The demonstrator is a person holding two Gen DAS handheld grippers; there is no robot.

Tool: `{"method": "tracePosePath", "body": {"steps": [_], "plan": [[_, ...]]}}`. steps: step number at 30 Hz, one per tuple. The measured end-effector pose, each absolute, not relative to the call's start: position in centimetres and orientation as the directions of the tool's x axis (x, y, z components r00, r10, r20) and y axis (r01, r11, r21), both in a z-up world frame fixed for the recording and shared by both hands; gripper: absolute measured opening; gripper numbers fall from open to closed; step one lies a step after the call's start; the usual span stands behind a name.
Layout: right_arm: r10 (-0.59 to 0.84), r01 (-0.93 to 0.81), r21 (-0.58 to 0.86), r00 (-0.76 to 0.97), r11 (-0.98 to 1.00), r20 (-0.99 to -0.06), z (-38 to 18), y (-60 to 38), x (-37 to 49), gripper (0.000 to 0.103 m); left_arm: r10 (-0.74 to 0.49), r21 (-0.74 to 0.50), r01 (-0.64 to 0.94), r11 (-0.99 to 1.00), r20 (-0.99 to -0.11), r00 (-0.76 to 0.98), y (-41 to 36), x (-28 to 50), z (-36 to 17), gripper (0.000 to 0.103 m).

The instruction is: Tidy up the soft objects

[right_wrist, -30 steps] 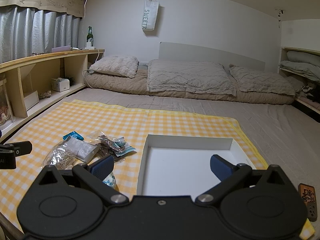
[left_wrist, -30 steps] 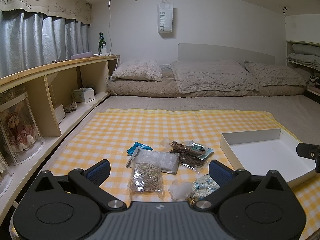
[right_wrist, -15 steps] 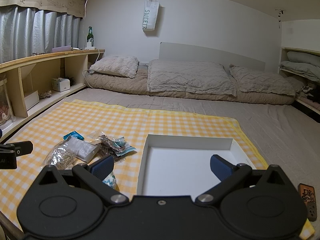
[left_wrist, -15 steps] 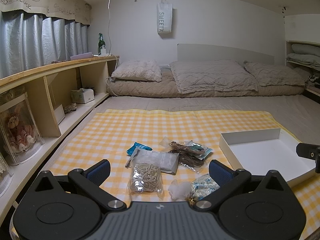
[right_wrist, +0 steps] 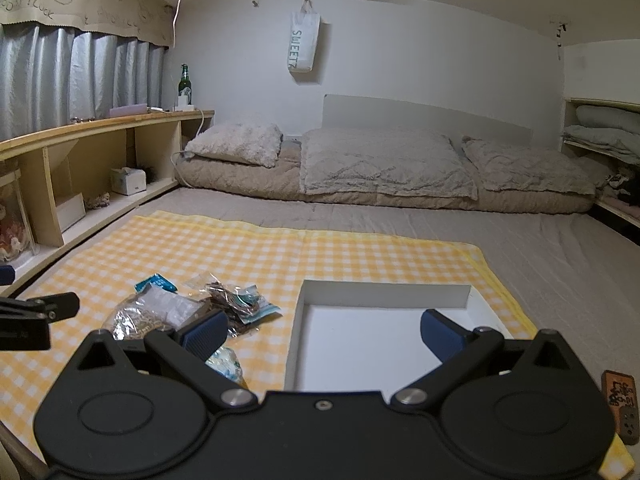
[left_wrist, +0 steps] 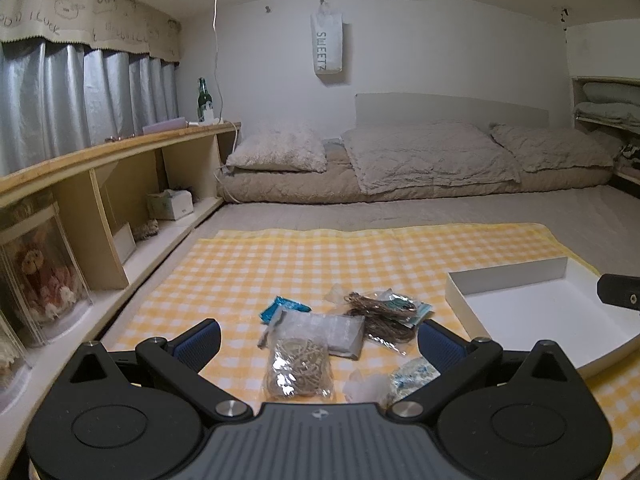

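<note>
Several small plastic bags lie in a pile on a yellow checked cloth [left_wrist: 288, 264]: a bag of tan rubber bands [left_wrist: 298, 368], a grey pouch [left_wrist: 332, 330], a bag of brown cord [left_wrist: 380, 316], a blue packet [left_wrist: 280, 307] and a crumpled clear bag [left_wrist: 404, 378]. A white shallow box [right_wrist: 380, 332] sits to their right and holds nothing. My left gripper [left_wrist: 318, 344] is open above the rubber band bag. My right gripper [right_wrist: 324, 330] is open over the box's near left edge. The pile also shows in the right wrist view [right_wrist: 224, 304].
A wooden shelf unit [left_wrist: 100, 184] runs along the left with a tissue box [left_wrist: 170, 204] and a cased doll [left_wrist: 38, 264]. Pillows and a folded quilt [right_wrist: 380, 164] lie at the back. A small brown remote [right_wrist: 620, 404] lies right of the cloth.
</note>
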State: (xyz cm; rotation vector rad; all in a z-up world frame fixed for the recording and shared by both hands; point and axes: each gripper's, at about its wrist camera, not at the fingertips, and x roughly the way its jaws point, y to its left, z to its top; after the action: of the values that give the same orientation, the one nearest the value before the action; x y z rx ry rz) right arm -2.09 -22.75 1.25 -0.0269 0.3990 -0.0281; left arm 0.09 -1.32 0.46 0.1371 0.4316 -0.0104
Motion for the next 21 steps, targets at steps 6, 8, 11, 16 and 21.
{"method": "tracePosePath", "body": {"steps": [6,8,11,16,21], "plan": [[0.009,-0.023,-0.033,0.930,0.999,-0.368,2.8,-22.1,-1.2,0.103,0.047,0.159,0.015,0.987,-0.377,0.925,-1.1,1.4,2.4,0.103],[0.016,-0.032,-0.038,0.935,0.999,-0.354,3.7,-22.0,-0.7,0.103,0.065,0.170,-0.001,0.985,-0.366,0.929,-0.9,2.0,3.2,0.103],[0.030,-0.048,-0.044,0.941,0.998,-0.338,5.0,-22.0,0.2,0.103,0.080,0.184,-0.014,0.983,-0.356,0.931,-0.5,3.5,4.5,0.103],[0.047,-0.071,-0.073,0.954,0.995,-0.297,7.3,-21.7,2.1,0.103,0.086,0.157,-0.036,0.987,-0.327,0.941,-0.1,5.9,6.4,0.103],[0.059,-0.079,-0.061,0.960,0.995,-0.274,9.4,-21.3,4.6,0.103,0.045,0.127,-0.002,0.992,-0.334,0.941,-0.2,8.4,6.8,0.103]]}}
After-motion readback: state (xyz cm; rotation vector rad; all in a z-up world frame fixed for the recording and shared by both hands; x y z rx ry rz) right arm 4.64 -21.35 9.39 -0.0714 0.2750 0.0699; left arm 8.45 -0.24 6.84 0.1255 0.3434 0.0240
